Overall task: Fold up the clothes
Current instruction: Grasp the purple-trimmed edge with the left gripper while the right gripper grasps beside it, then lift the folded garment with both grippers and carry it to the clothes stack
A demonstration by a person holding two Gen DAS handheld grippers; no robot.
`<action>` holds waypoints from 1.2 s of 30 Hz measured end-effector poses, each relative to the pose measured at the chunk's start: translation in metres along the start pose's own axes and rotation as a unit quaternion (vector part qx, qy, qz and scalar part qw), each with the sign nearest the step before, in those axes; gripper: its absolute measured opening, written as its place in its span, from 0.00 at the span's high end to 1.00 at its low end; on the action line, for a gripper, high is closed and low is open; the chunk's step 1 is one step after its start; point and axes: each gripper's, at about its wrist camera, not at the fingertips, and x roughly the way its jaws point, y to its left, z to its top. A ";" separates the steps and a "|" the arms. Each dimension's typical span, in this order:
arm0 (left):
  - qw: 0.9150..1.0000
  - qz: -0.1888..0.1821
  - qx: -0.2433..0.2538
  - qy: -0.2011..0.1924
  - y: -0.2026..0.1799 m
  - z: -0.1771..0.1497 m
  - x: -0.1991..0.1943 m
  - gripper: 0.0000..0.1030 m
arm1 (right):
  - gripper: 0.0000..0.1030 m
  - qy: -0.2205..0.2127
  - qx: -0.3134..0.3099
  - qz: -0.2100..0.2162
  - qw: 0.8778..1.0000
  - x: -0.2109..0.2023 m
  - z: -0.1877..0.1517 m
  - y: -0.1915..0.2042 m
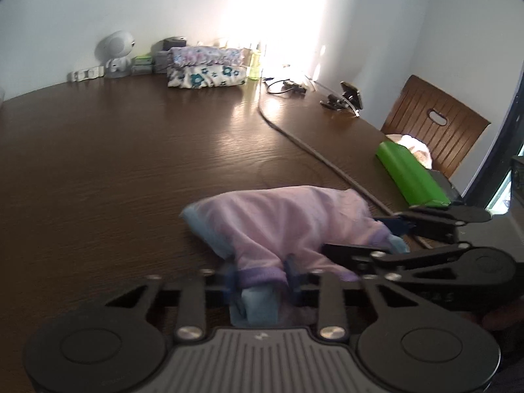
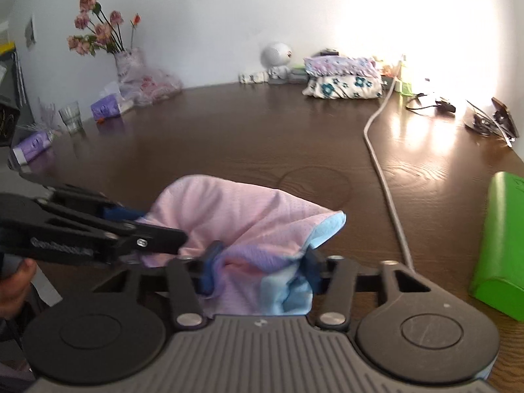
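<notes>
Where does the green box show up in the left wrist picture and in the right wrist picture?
Left wrist: the green box lies at the right, near the table edge, in front of the wooden chair.
Right wrist: it sits at the far right edge, partly cut off.
Shared landmark: the grey cable runs just left of it in both.

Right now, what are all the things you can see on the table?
garment: one, pink and light blue, near table edge, in both grippers
table: one, dark brown wood
folded clothes: one stack, floral white and purple, far edge
toy figure: one, white, beside the stack
cable: one, grey, across the table
green box: one, right side
flowers in vase: one bunch, pink, far left
glass: one, clear, left
chair: one, brown, beyond the table
left gripper: black, shut on garment
right gripper: black, shut on garment
</notes>
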 end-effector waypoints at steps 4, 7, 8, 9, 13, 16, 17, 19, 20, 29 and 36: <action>1.000 0.012 0.003 -0.018 0.001 0.010 0.005 0.85 | 0.83 -0.013 0.010 0.003 1.000 0.007 0.012 -0.002; 0.999 0.015 0.003 -0.034 0.008 0.023 0.007 0.92 | 0.84 -0.031 0.036 0.008 0.999 0.011 0.029 -0.011; 0.999 0.013 0.004 -0.041 0.010 0.029 0.006 0.93 | 0.84 -0.040 0.035 0.008 0.999 0.010 0.036 -0.012; 0.999 0.012 0.007 -0.051 0.011 0.035 0.002 0.93 | 0.84 -0.051 0.032 0.007 0.998 0.008 0.044 -0.012; 0.995 0.015 0.027 -0.098 0.011 0.066 -0.010 0.93 | 0.84 -0.092 0.021 0.006 0.996 0.002 0.076 -0.014; 0.993 0.010 0.030 -0.117 0.015 0.087 -0.015 0.93 | 0.84 -0.115 0.020 0.006 0.993 -0.004 0.099 -0.016; 0.992 0.007 0.032 -0.120 0.016 0.095 -0.017 0.93 | 0.84 -0.117 0.021 0.008 0.993 -0.006 0.107 -0.017; 0.992 0.000 0.035 -0.125 0.017 0.112 -0.019 0.93 | 0.84 -0.116 0.021 0.010 0.993 -0.010 0.123 -0.020; 0.991 -0.003 0.037 -0.127 0.017 0.120 -0.020 0.93 | 0.84 -0.116 0.018 0.007 0.993 -0.011 0.133 -0.021; 0.986 -0.011 0.051 -0.158 0.014 0.179 -0.010 0.93 | 0.84 -0.112 -0.020 -0.018 0.993 -0.008 0.198 -0.038; 0.988 0.006 0.048 -0.143 0.028 0.196 0.024 0.93 | 0.84 -0.088 -0.019 0.001 0.996 0.031 0.223 -0.058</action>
